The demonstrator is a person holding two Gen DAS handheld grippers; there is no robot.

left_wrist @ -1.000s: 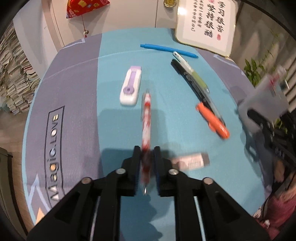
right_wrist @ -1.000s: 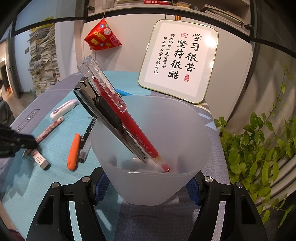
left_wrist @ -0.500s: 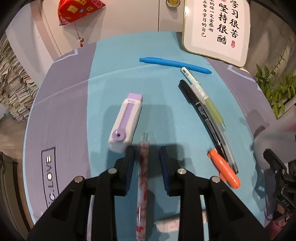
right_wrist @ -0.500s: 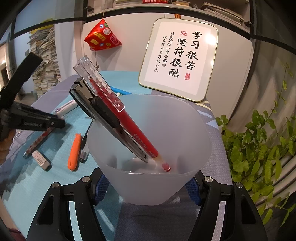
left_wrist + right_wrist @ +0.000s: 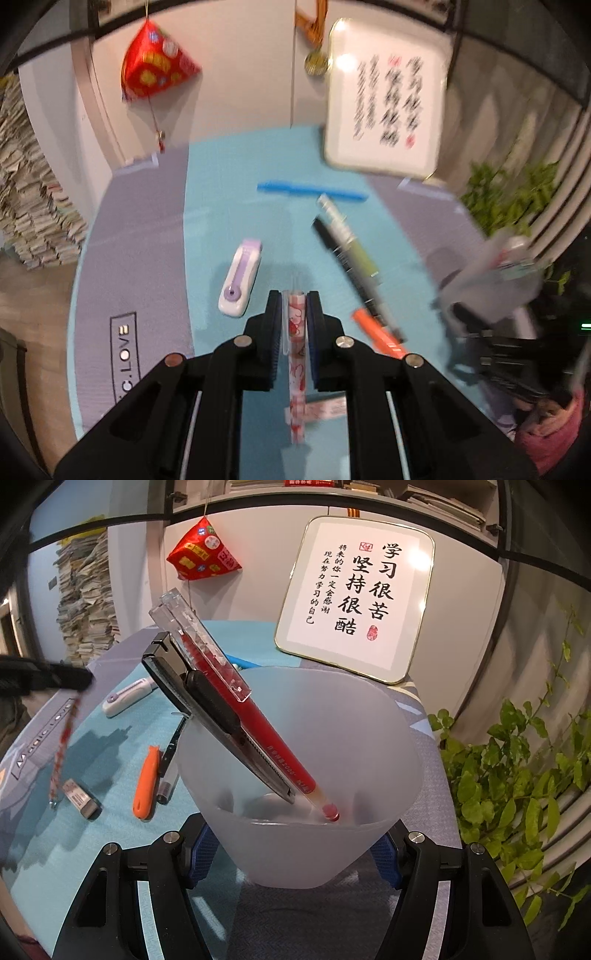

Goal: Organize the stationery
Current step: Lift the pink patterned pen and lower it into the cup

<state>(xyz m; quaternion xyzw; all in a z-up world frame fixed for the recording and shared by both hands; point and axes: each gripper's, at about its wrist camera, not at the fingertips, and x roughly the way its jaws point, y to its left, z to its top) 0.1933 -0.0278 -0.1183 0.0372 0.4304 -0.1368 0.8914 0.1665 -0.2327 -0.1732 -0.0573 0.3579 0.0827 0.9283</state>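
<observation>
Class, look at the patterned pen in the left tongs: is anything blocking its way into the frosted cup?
Nothing visible blocks the route. The patterned pen hangs above the mat, left of the frosted cup. A red pen and black knife lean across the cup's left side; its right side stays free.

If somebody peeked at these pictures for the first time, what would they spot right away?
Probably the big frosted cup squeezed by the right gripper up front, with a red pen and a black box cutter leaning inside. Next, the left gripper pinching a red-and-white patterned pen above the blue mat. Behind them stands a white framed sign with black writing.
</observation>
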